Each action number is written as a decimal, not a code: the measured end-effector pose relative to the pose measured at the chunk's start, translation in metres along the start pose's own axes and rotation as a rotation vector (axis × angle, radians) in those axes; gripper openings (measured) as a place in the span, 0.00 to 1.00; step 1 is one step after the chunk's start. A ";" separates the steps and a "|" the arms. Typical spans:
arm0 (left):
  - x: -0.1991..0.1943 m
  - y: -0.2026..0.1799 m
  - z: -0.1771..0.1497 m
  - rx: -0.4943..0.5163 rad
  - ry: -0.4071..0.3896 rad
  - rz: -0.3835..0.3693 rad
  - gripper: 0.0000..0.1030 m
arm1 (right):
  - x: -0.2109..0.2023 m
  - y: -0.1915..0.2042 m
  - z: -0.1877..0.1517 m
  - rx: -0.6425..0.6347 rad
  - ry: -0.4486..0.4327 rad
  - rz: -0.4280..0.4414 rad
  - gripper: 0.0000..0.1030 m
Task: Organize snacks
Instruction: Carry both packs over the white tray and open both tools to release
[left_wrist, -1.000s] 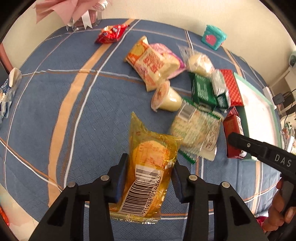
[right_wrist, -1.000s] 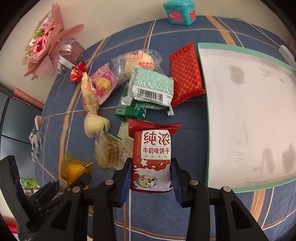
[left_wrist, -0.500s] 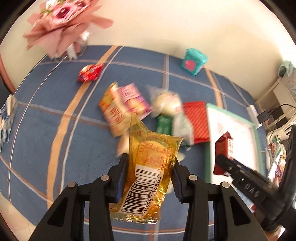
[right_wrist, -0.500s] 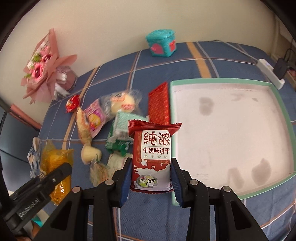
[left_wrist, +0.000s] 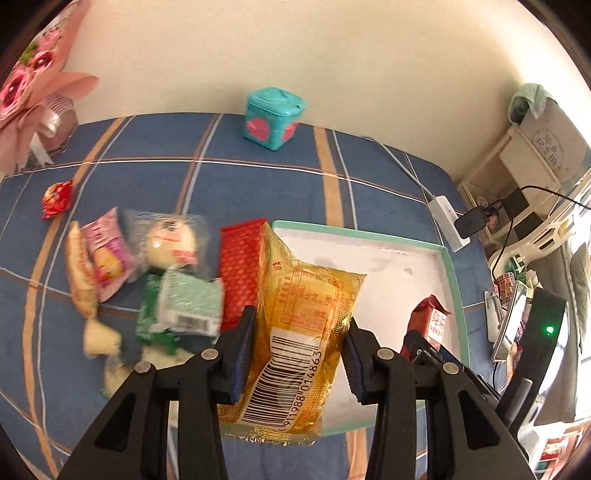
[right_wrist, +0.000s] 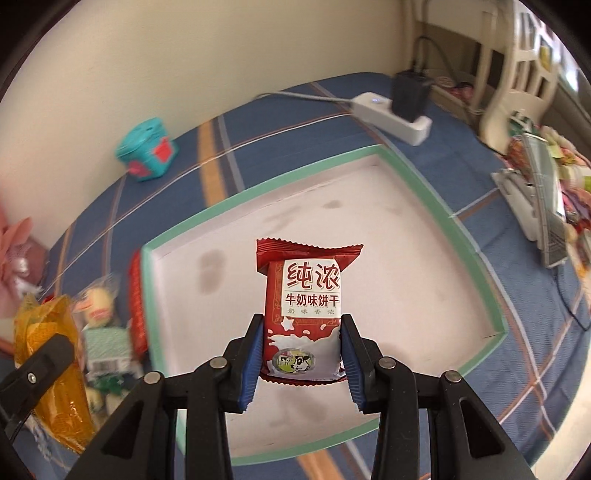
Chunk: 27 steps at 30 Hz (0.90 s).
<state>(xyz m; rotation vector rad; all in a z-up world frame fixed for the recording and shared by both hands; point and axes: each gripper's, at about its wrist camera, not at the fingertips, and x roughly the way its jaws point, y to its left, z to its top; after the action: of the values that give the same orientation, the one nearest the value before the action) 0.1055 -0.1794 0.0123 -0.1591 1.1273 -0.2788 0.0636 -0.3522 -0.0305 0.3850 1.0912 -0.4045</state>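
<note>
My left gripper (left_wrist: 297, 354) is shut on a yellow snack packet (left_wrist: 303, 332) with a barcode, held in the air near the left edge of the white tray (left_wrist: 452, 280) with a green rim. My right gripper (right_wrist: 301, 354) is shut on a red milk biscuit packet (right_wrist: 306, 314), held upright above the tray (right_wrist: 406, 258). The red packet also shows in the left wrist view (left_wrist: 430, 325). A pile of loose snacks (left_wrist: 177, 291) lies on the blue checked cloth left of the tray, with a red foil packet (left_wrist: 240, 266) against its rim.
A teal box (left_wrist: 273, 118) stands at the back by the wall. A white power strip (right_wrist: 391, 110) with a black plug lies behind the tray. A pink bouquet (left_wrist: 29, 85) is at the back left. A small red candy (left_wrist: 57, 197) lies apart on the left.
Both grippers have lifted and moved right with their packets, from over the snack pile to the tray. The right gripper now hangs over the tray's middle.
</note>
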 end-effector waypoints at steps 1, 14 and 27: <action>0.008 -0.007 0.001 0.003 0.003 -0.007 0.43 | 0.001 -0.005 0.002 0.013 -0.003 -0.014 0.41; 0.083 -0.051 0.017 0.109 0.016 -0.036 0.43 | 0.036 -0.037 0.032 0.086 -0.022 -0.188 0.41; 0.108 -0.059 0.027 0.134 0.040 -0.060 0.44 | 0.051 -0.055 0.052 0.117 -0.016 -0.232 0.41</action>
<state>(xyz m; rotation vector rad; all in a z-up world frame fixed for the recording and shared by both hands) 0.1650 -0.2686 -0.0538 -0.0684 1.1411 -0.4114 0.0966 -0.4312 -0.0608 0.3584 1.1033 -0.6780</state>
